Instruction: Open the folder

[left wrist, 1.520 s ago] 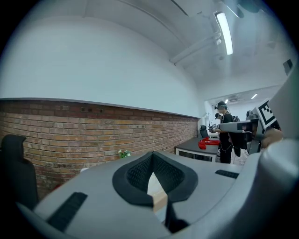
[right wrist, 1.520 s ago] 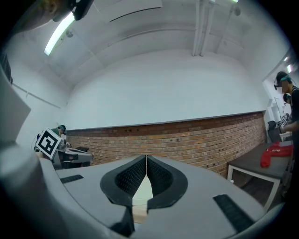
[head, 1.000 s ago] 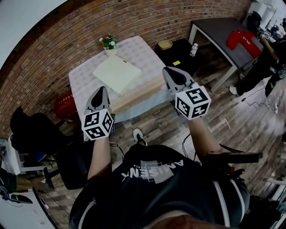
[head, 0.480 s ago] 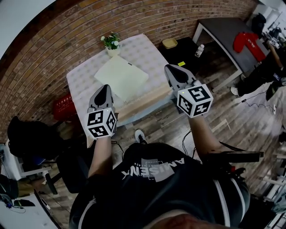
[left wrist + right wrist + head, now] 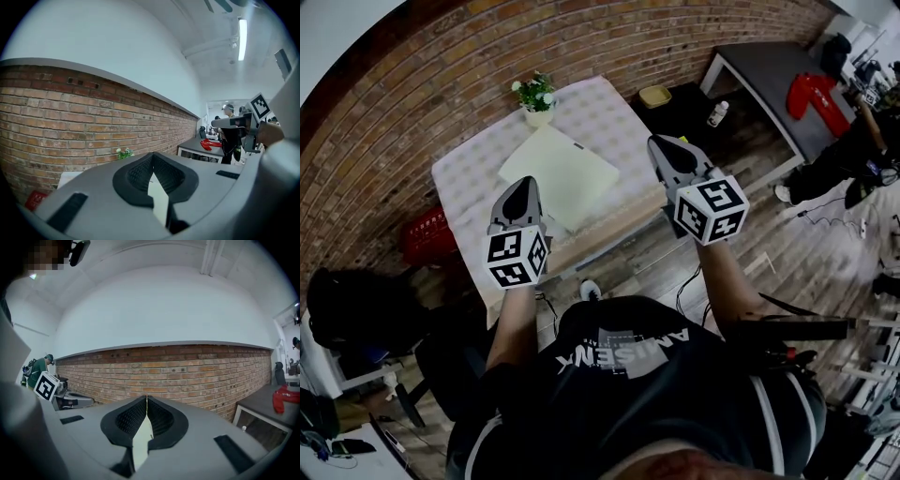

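Over at the far left a black chair (image 5: 356, 309) is standing on the wooden floor, and a red basket (image 5: 427, 236) is sitting beside the brick wall (image 5: 412, 112), just left of the table (image 5: 473, 173). A pale patterned cloth is covering that table.

The left gripper (image 5: 522, 181) is hanging over the table's near left part. Its tip is overlapping the near left edge of the folder (image 5: 567, 169) in the head view. Its jaws are pressing together with nothing between them, and its own view is looking out level at the brick wall, so it is being held up off the tabletop.

A potted plant (image 5: 534, 94) is standing at the table's far edge. Just in front of it the cream folder is lying flat and closed on the cloth, turned corner-on to the person, between the two grippers as the head view shows them.

The right gripper (image 5: 664, 142) is hovering at the table's right edge, just right of the folder. Its jaws are likewise pressing together on nothing.

Further right a low dark stand (image 5: 680, 98) is carrying a yellow bowl (image 5: 654, 94) and a small bottle (image 5: 717, 112). Beyond it a red garment (image 5: 814, 94) is lying on a grey table (image 5: 759, 61), and at the far right another person (image 5: 853, 150) is standing.
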`<state>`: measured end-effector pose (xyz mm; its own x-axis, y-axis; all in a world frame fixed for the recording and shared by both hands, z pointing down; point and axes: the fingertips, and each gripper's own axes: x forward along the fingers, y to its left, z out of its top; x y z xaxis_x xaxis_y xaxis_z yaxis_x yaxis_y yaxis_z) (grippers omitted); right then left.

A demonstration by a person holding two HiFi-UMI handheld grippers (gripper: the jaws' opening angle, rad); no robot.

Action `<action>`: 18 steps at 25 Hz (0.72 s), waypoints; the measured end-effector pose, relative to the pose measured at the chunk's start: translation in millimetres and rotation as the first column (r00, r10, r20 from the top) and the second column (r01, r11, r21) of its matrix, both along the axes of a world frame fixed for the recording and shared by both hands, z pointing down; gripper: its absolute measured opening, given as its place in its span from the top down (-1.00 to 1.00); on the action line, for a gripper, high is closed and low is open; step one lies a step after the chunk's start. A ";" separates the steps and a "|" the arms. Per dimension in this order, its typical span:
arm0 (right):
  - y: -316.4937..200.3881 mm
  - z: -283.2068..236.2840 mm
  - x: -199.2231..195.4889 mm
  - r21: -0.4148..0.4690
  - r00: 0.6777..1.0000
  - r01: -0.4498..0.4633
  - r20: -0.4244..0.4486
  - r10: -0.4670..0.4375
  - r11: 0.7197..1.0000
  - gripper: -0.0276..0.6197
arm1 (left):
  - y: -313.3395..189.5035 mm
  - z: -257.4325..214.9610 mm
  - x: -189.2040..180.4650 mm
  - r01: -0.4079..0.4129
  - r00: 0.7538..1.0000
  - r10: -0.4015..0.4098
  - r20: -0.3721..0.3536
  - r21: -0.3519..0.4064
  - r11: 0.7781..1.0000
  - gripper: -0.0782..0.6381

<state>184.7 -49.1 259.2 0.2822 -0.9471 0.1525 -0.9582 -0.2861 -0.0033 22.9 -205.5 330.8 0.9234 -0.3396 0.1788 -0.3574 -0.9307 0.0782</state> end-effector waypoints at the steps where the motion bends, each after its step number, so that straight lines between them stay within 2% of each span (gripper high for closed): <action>1: -7.4 0.9 -0.1 -0.004 1.000 0.003 -0.002 -0.003 1.000 0.79 | -6.4 1.5 1.2 -0.002 1.000 0.002 -0.002 -0.004 1.000 0.75; 11: -56.4 3.3 11.3 -0.020 0.999 0.037 -0.021 -0.037 0.999 0.79 | -44.5 8.9 11.4 0.002 1.000 -0.002 -0.012 -0.014 1.000 0.75; 18: -76.5 5.5 35.8 -0.004 0.995 0.103 -0.005 -0.103 0.995 0.79 | -46.9 13.3 25.9 0.058 0.998 -0.058 0.019 0.003 0.998 0.75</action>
